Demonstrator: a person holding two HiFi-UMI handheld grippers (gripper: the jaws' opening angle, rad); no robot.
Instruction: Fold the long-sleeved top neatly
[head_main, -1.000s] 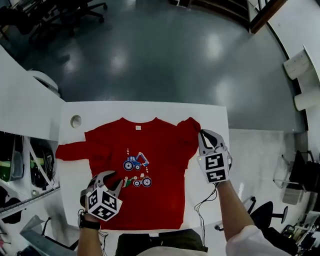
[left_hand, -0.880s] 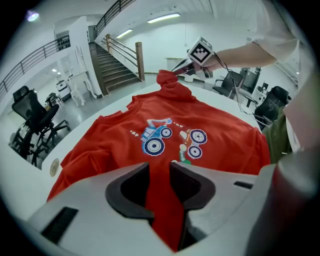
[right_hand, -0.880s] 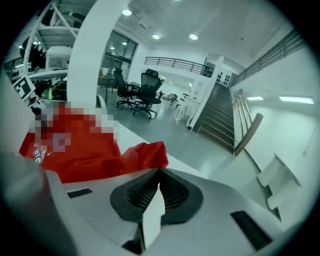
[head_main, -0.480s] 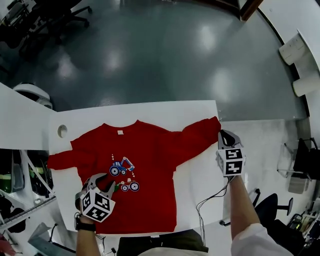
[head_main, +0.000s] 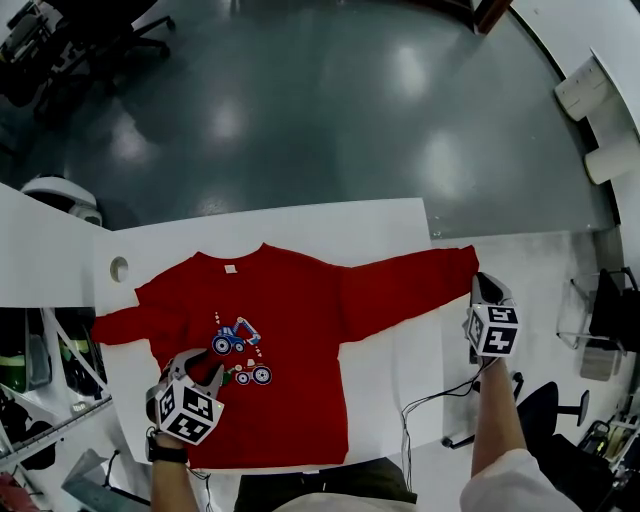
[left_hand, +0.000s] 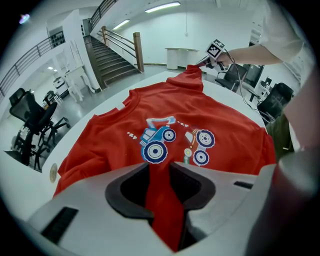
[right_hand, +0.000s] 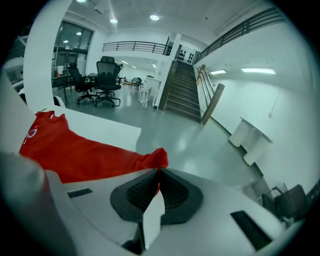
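Gripping the top (head_main: 290, 320) at two places, I have it spread front up on the table (head_main: 385, 375); my left gripper (left_hand: 161, 172) is clamped on a raised pinch of red cloth low on the body, and a ridge of it runs up between the pads and out past the tips; just ahead of those tips sits the print (left_hand: 172, 142), two small tractors, and beyond that the neck; the body lies mostly flat to either side of this gripper, with soft wrinkles. My right gripper (right_hand: 159, 171) is closed tight on the cuff (right_hand: 156, 159); the jaws meet with no gap showing, and only a small red tuft pokes out above the tips. From that gripper the sleeve (head_main: 400, 287) runs back toward the body in a nearly straight line, lying on the table for most of its run; the cuff end and the gripper itself are out past the table edge, over the floor (head_main: 300, 110). The other sleeve (head_main: 115, 325) lies flat on the table on the outer side of my left gripper, pointing away from the right one; the two grippers are well apart, with the body of the top between them.
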